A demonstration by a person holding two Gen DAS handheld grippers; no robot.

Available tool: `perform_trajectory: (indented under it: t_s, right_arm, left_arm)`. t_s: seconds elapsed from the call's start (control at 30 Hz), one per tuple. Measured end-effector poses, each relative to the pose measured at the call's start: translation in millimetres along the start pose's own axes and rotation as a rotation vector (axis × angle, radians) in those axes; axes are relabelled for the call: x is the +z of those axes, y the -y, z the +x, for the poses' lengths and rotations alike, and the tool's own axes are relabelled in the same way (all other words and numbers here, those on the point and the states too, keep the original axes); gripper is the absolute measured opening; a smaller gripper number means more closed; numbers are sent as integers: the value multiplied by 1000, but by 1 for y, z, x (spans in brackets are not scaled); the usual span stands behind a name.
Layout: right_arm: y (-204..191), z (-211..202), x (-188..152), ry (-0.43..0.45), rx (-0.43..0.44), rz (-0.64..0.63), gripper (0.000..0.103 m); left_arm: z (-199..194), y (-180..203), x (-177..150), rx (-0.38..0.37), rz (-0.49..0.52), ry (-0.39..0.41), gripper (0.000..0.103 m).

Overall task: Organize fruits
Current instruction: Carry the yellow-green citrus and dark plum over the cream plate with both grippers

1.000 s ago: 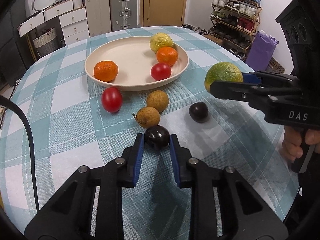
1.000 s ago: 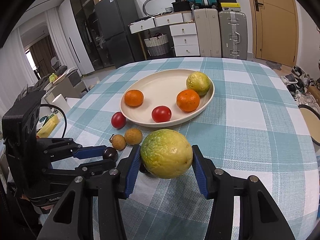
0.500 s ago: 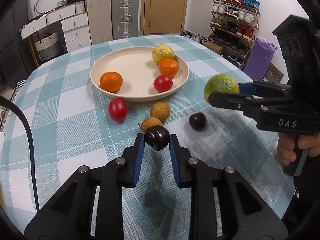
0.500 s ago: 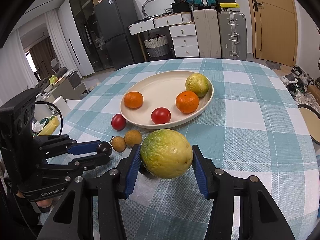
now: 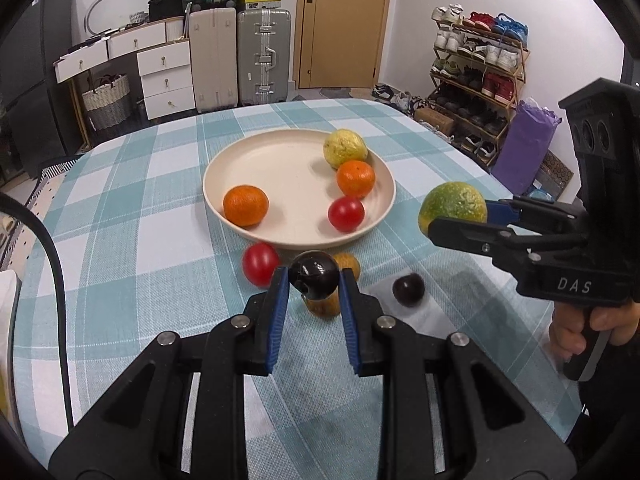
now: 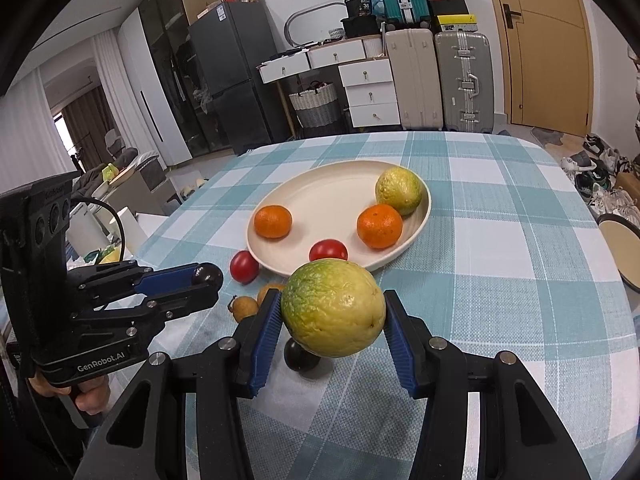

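Observation:
My left gripper [image 5: 314, 284] is shut on a dark plum [image 5: 314, 276] and holds it above the table; it also shows in the right wrist view [image 6: 206, 276]. My right gripper [image 6: 332, 316] is shut on a green-yellow guava [image 6: 333, 307], also lifted, seen in the left wrist view [image 5: 452, 206]. The cream plate [image 5: 228, 160] holds two oranges [image 5: 245, 205] [image 5: 355, 179], a red tomato [image 5: 346, 214] and a yellow guava [image 5: 345, 148]. On the cloth before the plate lie a red tomato [image 5: 260, 264], two brown longans [image 5: 348, 264] [image 5: 322, 307] and a second dark plum [image 5: 408, 289].
The table has a teal-and-white checked cloth [image 5: 120, 200]. Beyond it stand suitcases [image 5: 262, 56], white drawers [image 5: 164, 72] and a shoe rack [image 5: 476, 76]. A black cable [image 5: 52, 248] runs along the left edge. A round stool [image 6: 622, 248] stands at the right.
My left gripper has lifted the dark plum off the cloth and carried it up and toward the plate. My right gripper has held the guava almost still.

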State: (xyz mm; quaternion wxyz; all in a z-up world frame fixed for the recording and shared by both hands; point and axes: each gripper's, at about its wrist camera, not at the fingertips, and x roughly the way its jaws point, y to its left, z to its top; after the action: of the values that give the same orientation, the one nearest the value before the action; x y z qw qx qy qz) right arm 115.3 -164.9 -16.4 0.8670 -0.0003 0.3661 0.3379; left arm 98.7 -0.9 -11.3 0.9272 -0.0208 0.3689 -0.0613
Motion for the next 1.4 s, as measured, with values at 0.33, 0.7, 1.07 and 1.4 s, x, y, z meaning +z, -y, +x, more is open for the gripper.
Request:
perform_trajectory:
  t_s: [0.33, 0.7, 1.07, 1.4]
  right_arm:
    - [-5, 17, 21, -17, -10, -11, 51]
    - [-1, 43, 47, -29, -6, 6, 51]
    - [0, 83, 70, -69, 4, -21, 51]
    - [-2, 107, 77, -104, -26, -54, 51]
  left_arm:
    - [9, -14, 26, 6, -21, 38, 23]
    - [35, -27, 54, 21, -36, 48, 23]
    - [67, -42, 77, 50, -31, 36, 23]
    - [93, -63, 86, 71, -57, 21, 23]
